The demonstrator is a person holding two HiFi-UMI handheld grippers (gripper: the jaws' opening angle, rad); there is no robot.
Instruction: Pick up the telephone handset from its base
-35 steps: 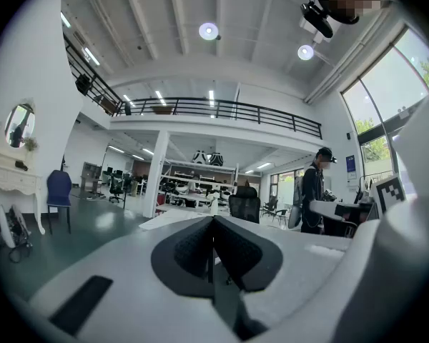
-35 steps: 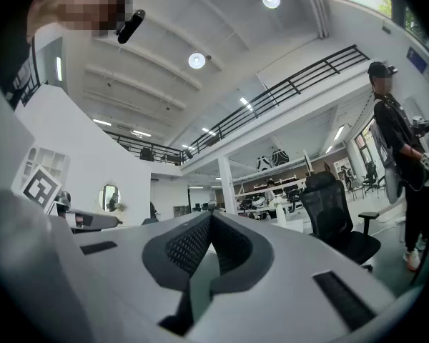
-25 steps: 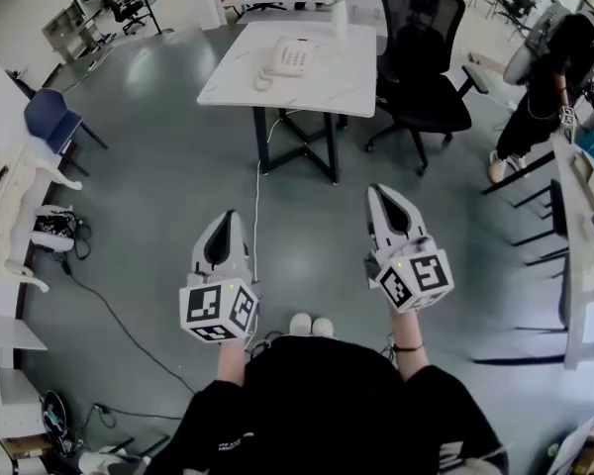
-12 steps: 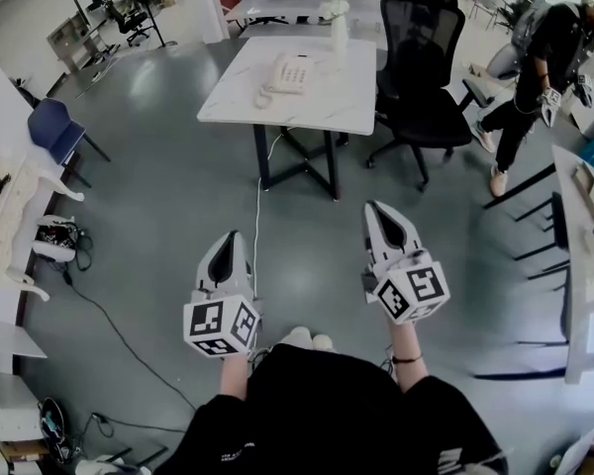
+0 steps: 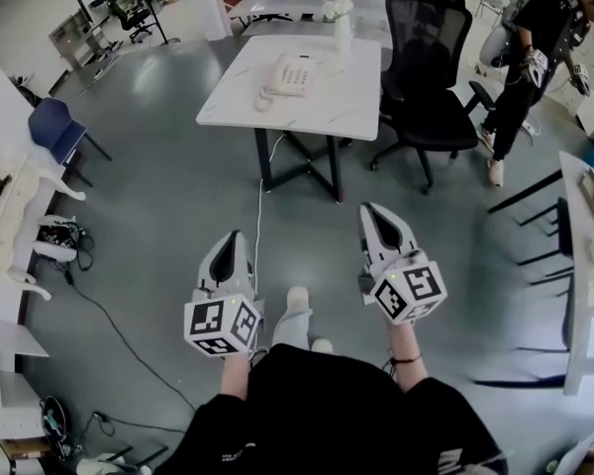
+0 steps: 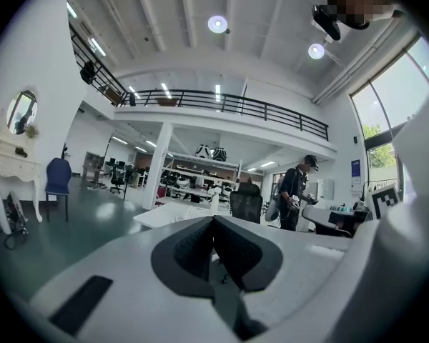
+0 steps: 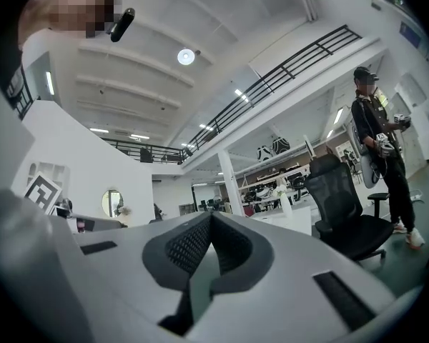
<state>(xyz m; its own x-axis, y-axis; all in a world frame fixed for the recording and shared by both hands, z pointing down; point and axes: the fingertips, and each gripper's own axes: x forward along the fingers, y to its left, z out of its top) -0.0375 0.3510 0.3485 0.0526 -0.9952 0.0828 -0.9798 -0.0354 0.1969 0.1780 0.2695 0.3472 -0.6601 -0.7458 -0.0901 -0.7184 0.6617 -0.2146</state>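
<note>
Hovering left gripper: the jaws are pressed together on nothing. I carry it low, level and pointed ahead, which I judge suits walking up, since nothing to grasp is within reach.
Telephone: it sits on the white table, toward the far left part, well apart from both grippers across open floor.
Handset: it lies in its cradle along the left side of the base. Its long axis runs away from me, roughly in line with the way my grippers point. Which end is the earpiece is too small to tell.
Right gripper: the jaws are likewise closed and empty. It is level, beside the left one and aimed the same way.
Black chair: it stands at the table's right side, so I judge the near or left edge the freer approach.
Next move: close the gap, then spread one set of jaws across the handset's narrow middle.
</note>
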